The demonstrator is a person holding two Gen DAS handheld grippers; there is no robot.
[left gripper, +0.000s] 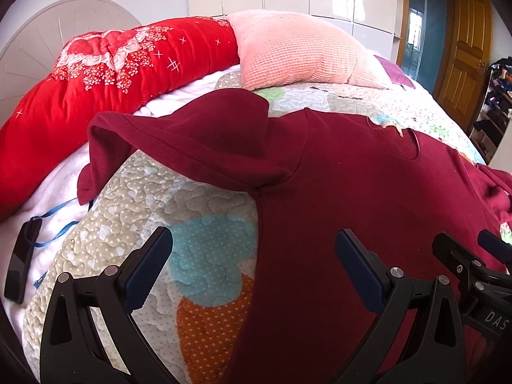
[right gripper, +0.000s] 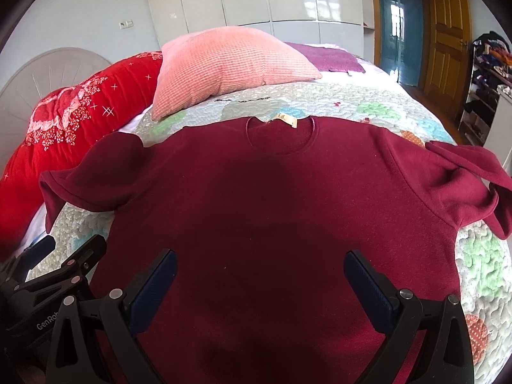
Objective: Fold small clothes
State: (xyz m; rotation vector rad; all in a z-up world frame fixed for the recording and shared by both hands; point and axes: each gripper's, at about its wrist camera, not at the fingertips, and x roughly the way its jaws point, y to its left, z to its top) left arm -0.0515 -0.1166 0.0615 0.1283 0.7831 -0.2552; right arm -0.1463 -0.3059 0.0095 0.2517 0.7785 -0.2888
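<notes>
A dark red short-sleeved shirt [right gripper: 272, 198] lies spread flat on the quilted bedspread [right gripper: 480, 256], neck opening with a small label [right gripper: 286, 121] at the far side and both sleeves out. In the left wrist view the shirt [left gripper: 352, 208] fills the right half, its left sleeve [left gripper: 179, 147] raised in a fold. My left gripper [left gripper: 254, 249] is open and empty above the shirt's left side edge. My right gripper [right gripper: 260, 270] is open and empty above the shirt's lower middle. Each gripper shows in the other's view, the right [left gripper: 473, 256] and the left [right gripper: 64, 256].
A pink pillow [right gripper: 230, 67] and a red floral quilt [right gripper: 80, 108] lie at the head of the bed. A purple cloth [right gripper: 323, 56] lies beyond the pillow. A dark phone [left gripper: 20, 265] and a blue ribbon [left gripper: 51, 224] lie at the left. A wooden door [right gripper: 448, 35] and a cluttered shelf [right gripper: 489, 73] stand at the right.
</notes>
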